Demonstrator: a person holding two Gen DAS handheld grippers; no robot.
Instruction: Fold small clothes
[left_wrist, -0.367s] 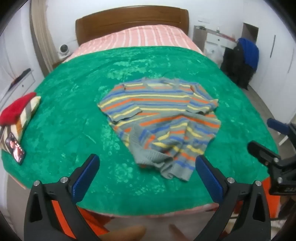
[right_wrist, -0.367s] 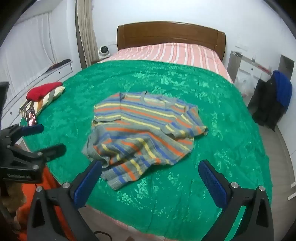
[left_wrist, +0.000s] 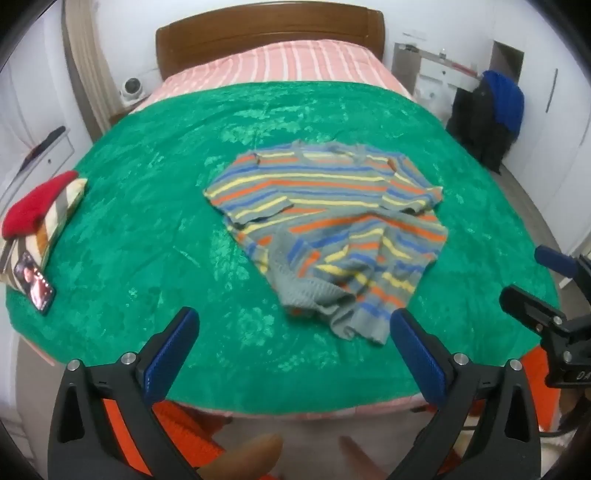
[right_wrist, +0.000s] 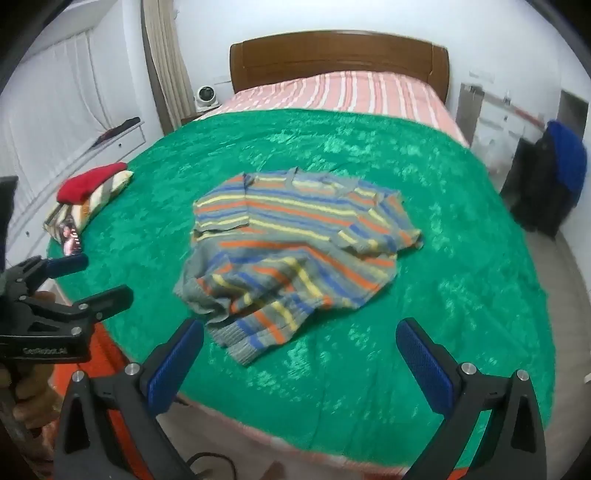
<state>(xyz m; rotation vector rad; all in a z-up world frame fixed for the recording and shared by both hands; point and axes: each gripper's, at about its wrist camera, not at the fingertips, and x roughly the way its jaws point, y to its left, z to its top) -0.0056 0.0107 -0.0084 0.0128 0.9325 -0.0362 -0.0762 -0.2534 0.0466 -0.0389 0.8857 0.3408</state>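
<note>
A small striped sweater (left_wrist: 332, 221) in grey, orange, blue and yellow lies rumpled on the green blanket (left_wrist: 147, 221), collar toward the headboard, its lower hem bunched up toward me. It also shows in the right wrist view (right_wrist: 295, 251). My left gripper (left_wrist: 291, 332) is open and empty, held above the near edge of the bed, short of the hem. My right gripper (right_wrist: 299, 347) is open and empty, also near the bed's front edge, just before the hem. Each gripper shows at the side of the other's view, the right one (left_wrist: 546, 288) and the left one (right_wrist: 70, 280).
Folded clothes with a red top piece (left_wrist: 37, 210) and a phone (left_wrist: 35, 286) sit at the blanket's left edge. A wooden headboard (left_wrist: 269, 37) and pink striped bedding (left_wrist: 277, 70) are at the far end. Dark and blue clothes (left_wrist: 491, 114) hang at the right.
Both grippers have moved slightly toward the bed and the sweater looks a little closer. The sweater has not moved.
</note>
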